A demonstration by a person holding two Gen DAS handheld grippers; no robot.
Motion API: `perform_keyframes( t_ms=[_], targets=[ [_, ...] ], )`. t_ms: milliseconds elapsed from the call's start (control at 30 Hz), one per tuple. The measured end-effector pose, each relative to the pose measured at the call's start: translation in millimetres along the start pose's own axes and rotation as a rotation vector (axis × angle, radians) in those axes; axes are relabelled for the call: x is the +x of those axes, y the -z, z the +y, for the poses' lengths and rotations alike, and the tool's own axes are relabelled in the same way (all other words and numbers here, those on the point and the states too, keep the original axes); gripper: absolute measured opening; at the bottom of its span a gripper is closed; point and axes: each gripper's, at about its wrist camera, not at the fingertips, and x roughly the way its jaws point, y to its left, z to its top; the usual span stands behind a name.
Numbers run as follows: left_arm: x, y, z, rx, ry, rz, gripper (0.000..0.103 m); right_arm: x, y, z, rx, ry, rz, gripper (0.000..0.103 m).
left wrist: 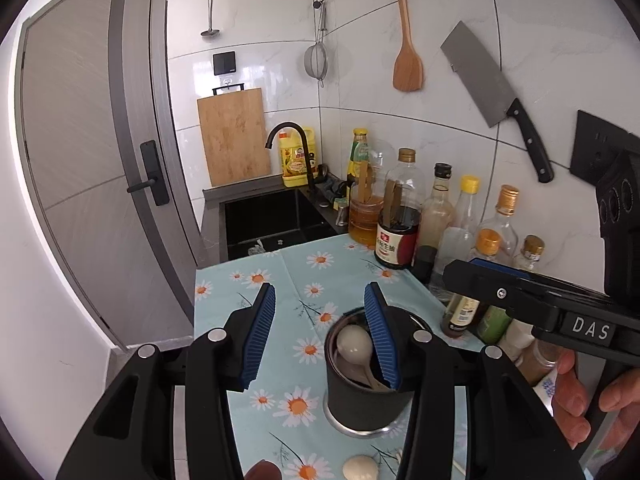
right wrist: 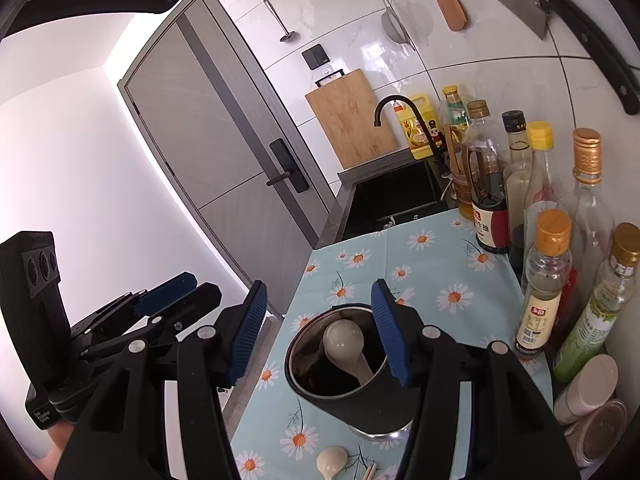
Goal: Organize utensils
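The pale spoon (right wrist: 331, 465) lying on the counter (right wrist: 432, 276) at 6 o'clock of the dark holder cup (right wrist: 352, 380) is probably ceramic or hard plastic: light, stiff, glossy and likely slippery, so gripping across the handle near the bowl is looking safest. Its mate (right wrist: 345, 342) is standing bowl-up inside the cup. Thin wooden sticks (right wrist: 370, 472) are lying beside the loose spoon. Both the left gripper (left wrist: 319, 334) and right gripper (right wrist: 318, 330) are hovering with fingers apart, holding nothing.
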Motion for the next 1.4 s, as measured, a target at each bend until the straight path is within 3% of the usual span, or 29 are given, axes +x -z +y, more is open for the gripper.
perform_keyframes(
  t_ms=[300,600,900,1167,1300,1400],
  targets=[
    [-51.9,28.4,17.5,-0.117,0.111,0.066,0.045,-47.9,13.2,16.1,-0.047,0.041,0.089,0.055],
    [-80.1,91.5,26.4,-0.218,0.136,0.245,0.045,-65.5,61.6,24.5,-0.09,0.078,0.325,0.055],
    [-81.7,157.5,4.1,-0.231,0.138,0.403,0.045,-52.3,119.6,1.7,-0.083,0.176,0.602,0.054],
    [-72.2,210.6,-24.7,-0.292,0.214,0.55,0.045,-20.2,172.5,-28.8,0.001,0.253,0.893,0.045],
    [-68.7,233.6,-39.6,-0.302,0.238,0.621,0.045,-3.4,186.3,-37.6,0.011,0.29,0.973,0.042],
    [-66.9,245.9,-45.4,-0.301,0.239,0.655,0.044,10.5,194.2,-39.9,-0.008,0.326,1.015,0.034]
  ],
)
